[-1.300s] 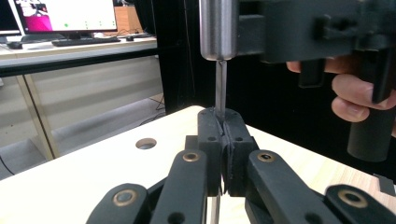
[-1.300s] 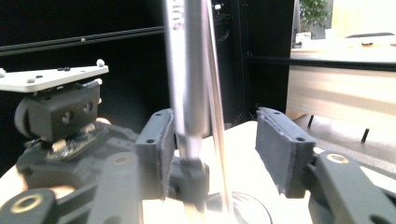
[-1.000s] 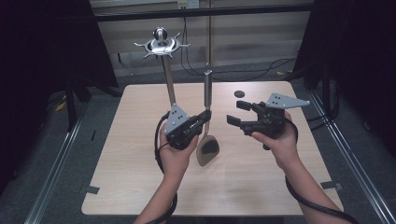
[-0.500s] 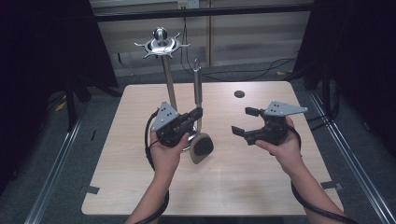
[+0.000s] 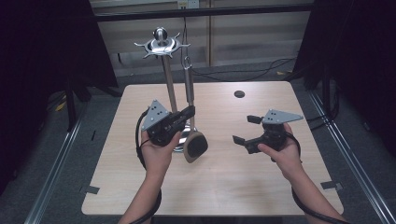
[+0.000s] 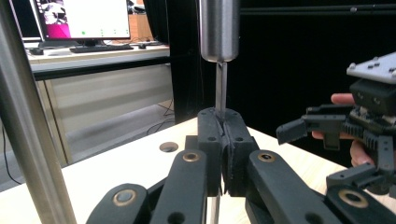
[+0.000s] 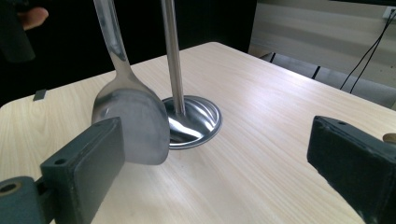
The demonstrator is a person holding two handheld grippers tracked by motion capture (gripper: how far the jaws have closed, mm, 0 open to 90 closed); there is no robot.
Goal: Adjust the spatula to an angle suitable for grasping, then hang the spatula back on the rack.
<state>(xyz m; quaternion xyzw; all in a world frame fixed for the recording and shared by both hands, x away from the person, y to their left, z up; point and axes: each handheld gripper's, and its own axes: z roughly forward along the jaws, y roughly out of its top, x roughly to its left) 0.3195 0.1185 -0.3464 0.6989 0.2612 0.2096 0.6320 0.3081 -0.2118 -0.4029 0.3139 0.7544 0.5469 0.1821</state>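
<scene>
Left gripper (image 6: 223,140) clamps stiff, slippery polished-steel spatula (image 5: 194,145) by thin neck; likely swings. Right gripper (image 5: 244,130) agape, empty.

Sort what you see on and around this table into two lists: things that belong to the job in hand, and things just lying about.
In the job:
- spatula, clamped at its thin neck by the left gripper
- hook stand
- right gripper, open, waiting alongside

Lying about:
- round hole in the table
- cables on the floor
- monitor on a desk behind

Left hand-held gripper (image 5: 189,112) is clamped closed; right hand-held gripper (image 5: 246,129) is spread wide.
</scene>
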